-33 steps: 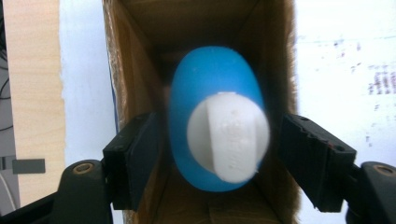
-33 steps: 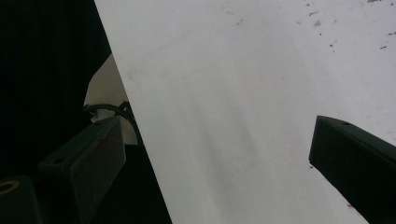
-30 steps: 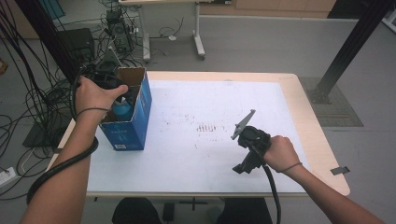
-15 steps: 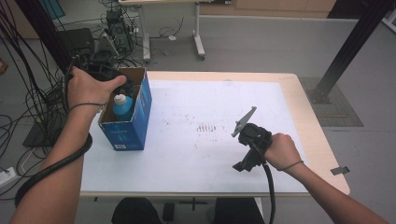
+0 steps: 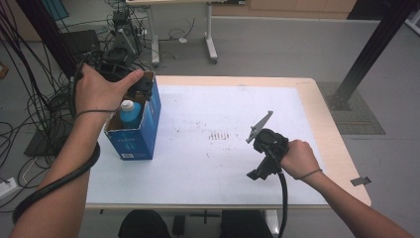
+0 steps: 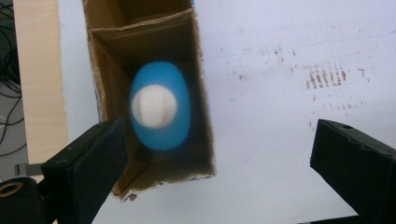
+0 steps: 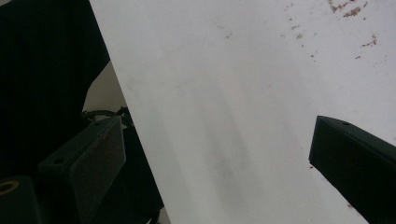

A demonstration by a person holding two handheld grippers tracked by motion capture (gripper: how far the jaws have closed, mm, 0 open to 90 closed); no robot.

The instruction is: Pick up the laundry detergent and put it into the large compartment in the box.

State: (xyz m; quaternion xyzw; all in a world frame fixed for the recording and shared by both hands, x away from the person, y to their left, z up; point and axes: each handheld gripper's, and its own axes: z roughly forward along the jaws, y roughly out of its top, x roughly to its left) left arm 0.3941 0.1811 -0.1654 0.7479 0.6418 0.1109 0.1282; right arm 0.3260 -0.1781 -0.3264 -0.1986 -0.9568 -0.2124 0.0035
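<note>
A blue cardboard box (image 5: 133,134) stands open-topped at the table's left edge. Upright inside it is a blue bottle (image 5: 130,113) with a white cap. My left gripper (image 5: 141,87) hovers above the box's far end. In the left gripper view I look straight down on the bottle (image 6: 161,126) between the box walls (image 6: 112,70). The left gripper (image 6: 217,140) has just been opening its jaws, which stand wide with nothing between them. My right gripper (image 5: 256,173) rests low over the white sheet at the right, pointing toward the near edge. Its jaws (image 7: 217,135) are open and empty.
A white sheet (image 5: 223,109) with brown marks (image 5: 218,135) covers the wooden table (image 5: 327,129). Cables and equipment (image 5: 114,54) lie on the floor behind the box. A black post (image 5: 366,54) rises at the far right. Another desk's legs (image 5: 210,34) stand at the back.
My left hand has lifted up and back from the bottle, whose white cap now shows in the box. The jaws have let it go. The right hand has kept still.
</note>
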